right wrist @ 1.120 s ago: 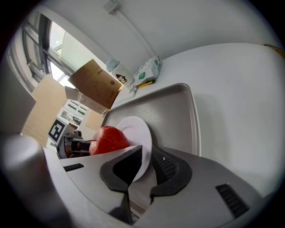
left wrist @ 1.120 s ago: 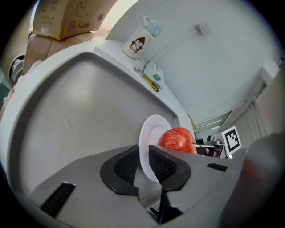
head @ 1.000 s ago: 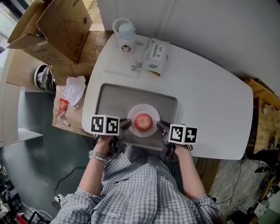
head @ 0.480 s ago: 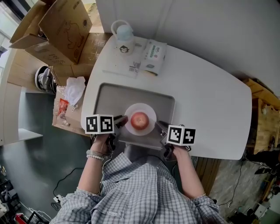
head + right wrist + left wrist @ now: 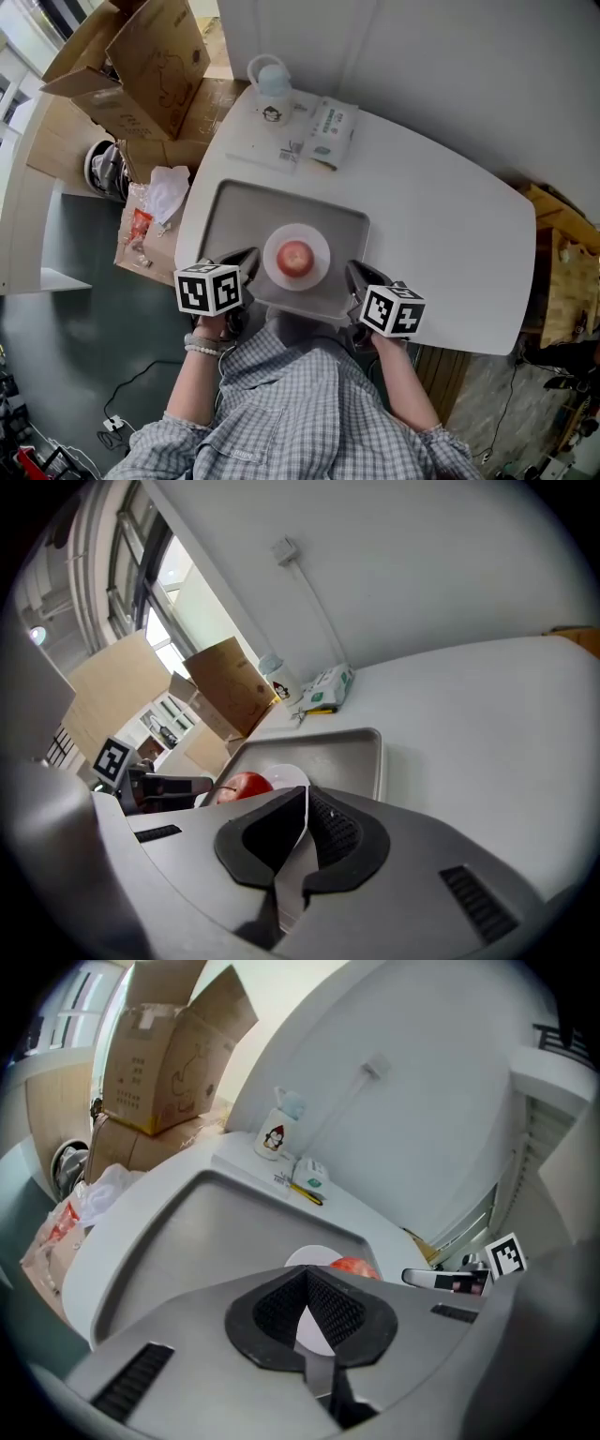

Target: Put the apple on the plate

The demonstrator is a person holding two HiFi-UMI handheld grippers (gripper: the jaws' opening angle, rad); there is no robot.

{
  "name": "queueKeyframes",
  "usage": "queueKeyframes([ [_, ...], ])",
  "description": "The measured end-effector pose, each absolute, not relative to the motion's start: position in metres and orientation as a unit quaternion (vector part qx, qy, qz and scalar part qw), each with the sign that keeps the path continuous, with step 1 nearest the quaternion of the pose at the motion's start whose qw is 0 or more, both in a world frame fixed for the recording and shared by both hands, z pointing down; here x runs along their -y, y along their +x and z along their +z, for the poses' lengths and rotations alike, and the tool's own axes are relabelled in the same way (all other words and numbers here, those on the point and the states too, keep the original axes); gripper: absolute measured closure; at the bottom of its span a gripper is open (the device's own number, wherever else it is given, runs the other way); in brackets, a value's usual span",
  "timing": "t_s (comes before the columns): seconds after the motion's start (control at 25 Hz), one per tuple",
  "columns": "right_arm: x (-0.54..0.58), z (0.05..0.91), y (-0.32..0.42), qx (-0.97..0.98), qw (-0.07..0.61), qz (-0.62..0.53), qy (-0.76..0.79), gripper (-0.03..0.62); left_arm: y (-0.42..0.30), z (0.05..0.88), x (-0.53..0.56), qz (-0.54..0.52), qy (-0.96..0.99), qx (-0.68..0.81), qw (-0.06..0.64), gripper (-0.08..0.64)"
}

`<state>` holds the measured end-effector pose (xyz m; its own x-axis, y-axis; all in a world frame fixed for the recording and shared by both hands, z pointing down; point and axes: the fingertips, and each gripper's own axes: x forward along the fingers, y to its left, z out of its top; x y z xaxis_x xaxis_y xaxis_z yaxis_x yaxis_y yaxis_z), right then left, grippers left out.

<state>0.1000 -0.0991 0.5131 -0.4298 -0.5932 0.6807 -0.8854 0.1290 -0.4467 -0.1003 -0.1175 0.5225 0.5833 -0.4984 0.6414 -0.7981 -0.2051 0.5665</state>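
Observation:
A red apple rests on a small white plate inside a grey tray on the white table. My left gripper hovers at the tray's near left edge, shut and holding nothing, just left of the plate. At the tray's near right corner my right gripper is likewise shut and holding nothing. In the left gripper view the apple and plate lie just beyond the closed tips. The right gripper view shows the apple to the left of its closed tips.
A mug with a cartoon figure and a green-and-white pack stand on papers at the table's far left. An open cardboard box and plastic bags lie on the floor to the left. A wall lies behind the table.
Both grippers have drawn back from beside the apple toward the person. The apple stays on the plate in the tray.

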Motion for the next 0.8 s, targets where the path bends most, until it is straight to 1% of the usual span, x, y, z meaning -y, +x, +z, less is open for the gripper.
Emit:
queueKeyframes([
  [0.24, 0.103, 0.468, 0.112, 0.765, 0.164, 0.339, 0.523, 0.566, -0.075, 0.463, 0.116, 0.131, 0.821, 0.429, 0.354, 0.552],
  [0.56, 0.101, 0.396, 0.133, 0.792, 0.117, 0.251, 0.544, 0.569, -0.052, 0.392, 0.109, 0.082, 0.855, 0.418, 0.295, 0.552],
  [0.8, 0.107, 0.346, 0.146, 0.808, 0.101, 0.174, 0.553, 0.571, -0.037, 0.337, 0.102, 0.082, 0.886, 0.403, 0.213, 0.552],
])
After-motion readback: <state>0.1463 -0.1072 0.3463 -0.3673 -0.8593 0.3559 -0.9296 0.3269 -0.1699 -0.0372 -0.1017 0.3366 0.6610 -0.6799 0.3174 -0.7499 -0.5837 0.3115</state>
